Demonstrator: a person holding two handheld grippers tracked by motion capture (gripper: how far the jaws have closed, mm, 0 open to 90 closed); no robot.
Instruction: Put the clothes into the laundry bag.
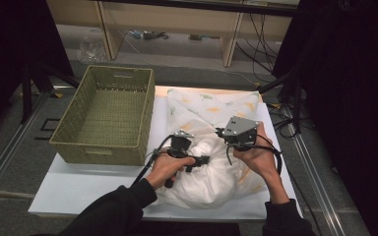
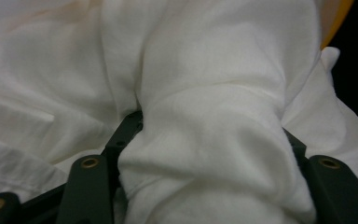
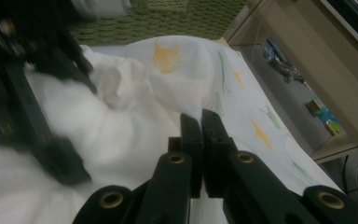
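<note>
1. The flat white rectangular worktop (image 1: 78, 189) lies under both pairs of tongs and carries everything here; it reaches out beyond them on every side.
2. The bulky white fabric bundle, a soft duvet or pillow in a thin cover printed with yellow and green leaves (image 1: 211, 147), lies on the worktop right under and between the two tongs. The part nearest the hands is plain white, puffed and deeply creased; the printed part lies flatter on the far side of the tongs. No writing or label can be read on it.
3. The olive-green woven rectangular basket with slot handles (image 1: 109, 114) stands on the worktop beyond the left tongs, on their outer side, just beside the bundle's edge. Nothing lies inside it.
4. The right tongs (image 1: 240, 140) sit on top of the bundle, with a grey three-cornered plate on top. In the right gripper view their jaws are pressed together (image 3: 203, 140), with the printed fabric (image 3: 242, 93) just beyond the tips; whether a fold is pinched between them cannot be told.
5. The left tongs (image 1: 197, 161) lie low against the white part of the bundle. In the left gripper view their jaws stand spread (image 2: 209, 154) around a thick roll of white fabric that fills the gap and touches both.
</note>
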